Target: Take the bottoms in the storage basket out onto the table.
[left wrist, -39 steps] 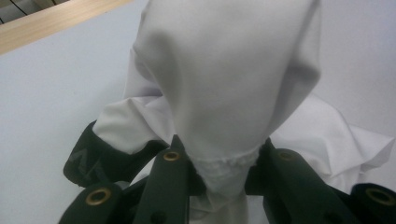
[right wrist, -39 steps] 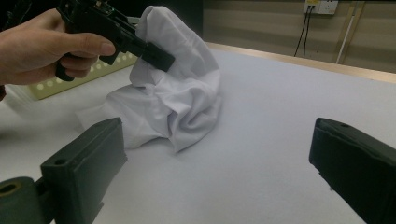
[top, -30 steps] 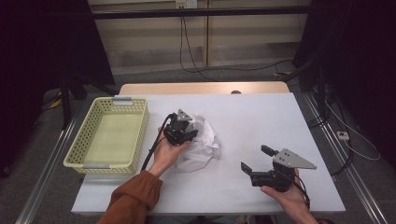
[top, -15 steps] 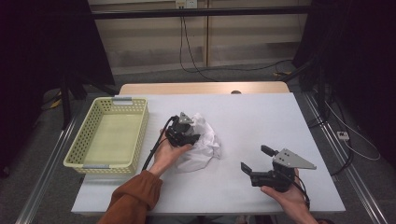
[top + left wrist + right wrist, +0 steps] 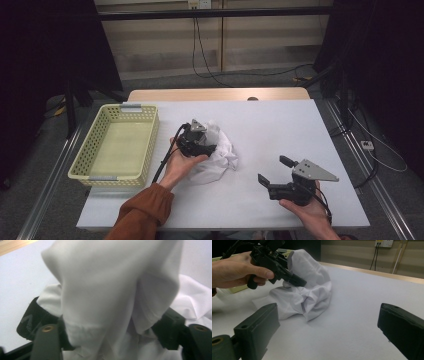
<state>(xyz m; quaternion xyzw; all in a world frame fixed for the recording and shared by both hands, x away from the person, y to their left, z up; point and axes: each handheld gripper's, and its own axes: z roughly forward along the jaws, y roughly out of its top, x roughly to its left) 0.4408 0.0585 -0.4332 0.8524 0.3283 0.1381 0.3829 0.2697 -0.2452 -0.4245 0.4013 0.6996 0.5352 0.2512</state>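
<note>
A crumpled white cloth [image 5: 220,156] lies in a heap at the middle of the white table [image 5: 280,125]. My left gripper [image 5: 207,145] rests at the heap's left side, pointing right into it. Its jaws have just been opening. In the left gripper view a raised fold of the cloth [image 5: 107,277] stands loosely between the two spread jaws of the left gripper [image 5: 100,322]. My right gripper [image 5: 274,170] sits open near the table's front right, apart from the cloth [image 5: 312,295], with nothing between the fingers of the right gripper [image 5: 327,327].
A pale yellow mesh basket [image 5: 85,150] stands at the table's left, just beside the left hand. A wooden strip [image 5: 215,94] runs along the table's far edge. Cables hang on the wall behind.
The cloth heap has changed shape a little at the left gripper and sits more bunched. Both hands have stayed where they were.
</note>
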